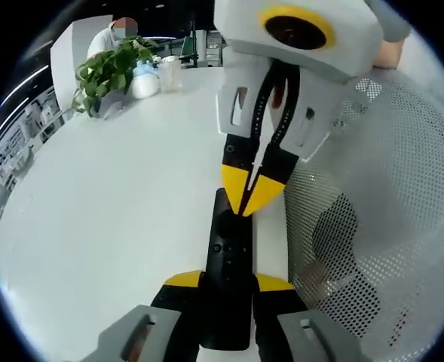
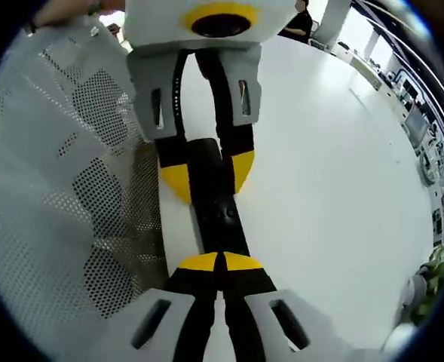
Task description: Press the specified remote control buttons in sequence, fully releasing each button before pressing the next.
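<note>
Left gripper view: black remote control (image 1: 228, 283) on the white tabletop (image 1: 108, 219), long axis along the left hand-held gripper (image 1: 228, 285) clamping it; right hand-held gripper (image 1: 253, 197), jaws together, tips touching its far end.

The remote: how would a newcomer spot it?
Start at the white table, near the edge beside the perforated mesh. The remote is the slim black bar there, clamped in the left gripper, with the right gripper closed above it.
</note>
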A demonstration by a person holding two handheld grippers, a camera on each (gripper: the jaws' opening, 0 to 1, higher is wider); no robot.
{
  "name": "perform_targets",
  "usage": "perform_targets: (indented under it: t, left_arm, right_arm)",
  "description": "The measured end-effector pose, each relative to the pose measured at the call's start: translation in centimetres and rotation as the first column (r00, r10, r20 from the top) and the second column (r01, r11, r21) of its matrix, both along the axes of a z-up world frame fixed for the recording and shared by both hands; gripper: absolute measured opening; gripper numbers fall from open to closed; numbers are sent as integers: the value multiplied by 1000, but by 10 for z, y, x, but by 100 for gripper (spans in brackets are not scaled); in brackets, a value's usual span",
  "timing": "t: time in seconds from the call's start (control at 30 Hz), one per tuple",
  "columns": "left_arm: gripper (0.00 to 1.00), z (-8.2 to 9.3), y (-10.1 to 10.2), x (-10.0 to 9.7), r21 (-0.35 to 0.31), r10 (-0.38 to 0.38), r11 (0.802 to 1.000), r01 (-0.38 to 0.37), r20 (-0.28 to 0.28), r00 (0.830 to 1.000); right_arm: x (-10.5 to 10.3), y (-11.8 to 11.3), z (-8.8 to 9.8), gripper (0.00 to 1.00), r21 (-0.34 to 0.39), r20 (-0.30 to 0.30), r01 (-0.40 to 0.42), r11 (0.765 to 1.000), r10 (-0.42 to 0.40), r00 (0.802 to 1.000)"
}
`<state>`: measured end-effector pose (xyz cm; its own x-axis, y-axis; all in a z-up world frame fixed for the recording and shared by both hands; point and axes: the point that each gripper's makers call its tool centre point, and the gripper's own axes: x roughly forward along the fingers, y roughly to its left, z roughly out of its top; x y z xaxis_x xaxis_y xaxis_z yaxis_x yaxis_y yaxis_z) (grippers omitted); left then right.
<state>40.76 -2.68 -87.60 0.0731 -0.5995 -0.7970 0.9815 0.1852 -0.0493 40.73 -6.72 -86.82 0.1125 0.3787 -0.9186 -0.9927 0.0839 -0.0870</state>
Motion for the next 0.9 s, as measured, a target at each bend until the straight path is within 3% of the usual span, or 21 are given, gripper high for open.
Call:
perform_targets:
  t: [0.9]
  left_arm:
    - [24,-2,-1,1,9,9,1000,-9,0,1000]
  right_arm:
    - [-4,2,-1,0,22,-47,23,999,-22,999]
